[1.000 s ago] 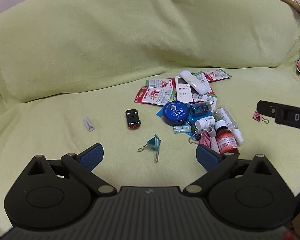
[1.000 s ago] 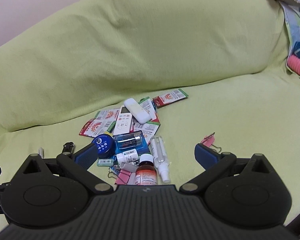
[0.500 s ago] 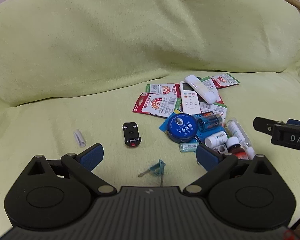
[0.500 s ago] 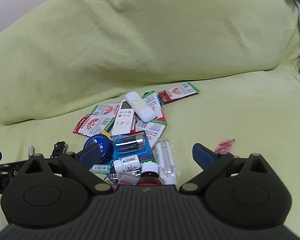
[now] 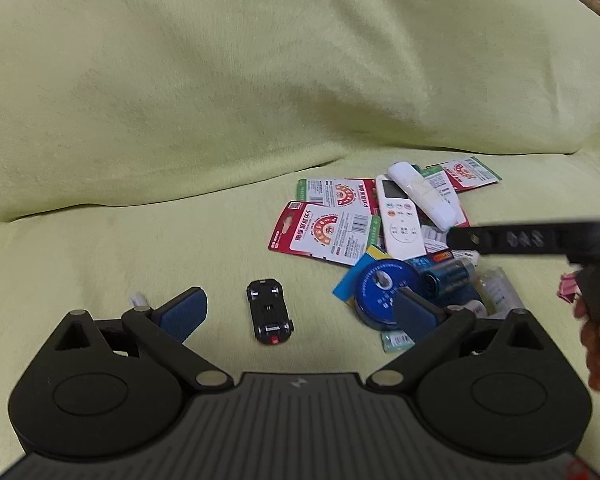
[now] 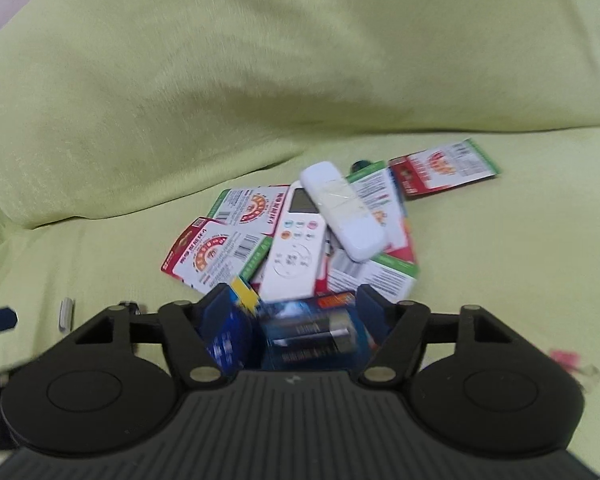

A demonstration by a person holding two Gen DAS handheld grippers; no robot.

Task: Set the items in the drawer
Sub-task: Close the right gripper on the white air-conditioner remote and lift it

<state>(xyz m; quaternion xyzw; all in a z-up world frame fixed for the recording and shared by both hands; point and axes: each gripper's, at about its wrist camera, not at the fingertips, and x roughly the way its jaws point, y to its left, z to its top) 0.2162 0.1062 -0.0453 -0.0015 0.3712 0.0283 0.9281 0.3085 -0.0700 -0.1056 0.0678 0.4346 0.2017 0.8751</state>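
The battery pack [image 6: 312, 330] sits low in the middle of the right wrist view, between the right gripper [image 6: 292, 308] fingers, which are narrowed onto its two sides. Whether the pads already press it I cannot tell; the frame is blurred there. The pack is a blue card with a clear blister over dark cylindrical cells and an orange strip at its top edge. It lies in a heap, with the round blue tin [image 5: 384, 292] touching its left side and the white remote [image 6: 296, 240] just above it in the frame.

The likely trouble is a slip: the blister is smooth and curved, and a hold on the card edges could bend it and let it drop. The left finger could also catch the tin or the yellow card [image 6: 244, 300] beside it and drag them up too.

In the left wrist view the left gripper [image 5: 300, 312] has its fingers wide, holding nothing, with the black toy car [image 5: 269, 312] between them on the green sofa [image 5: 180, 120]. No drawer shows in either view.
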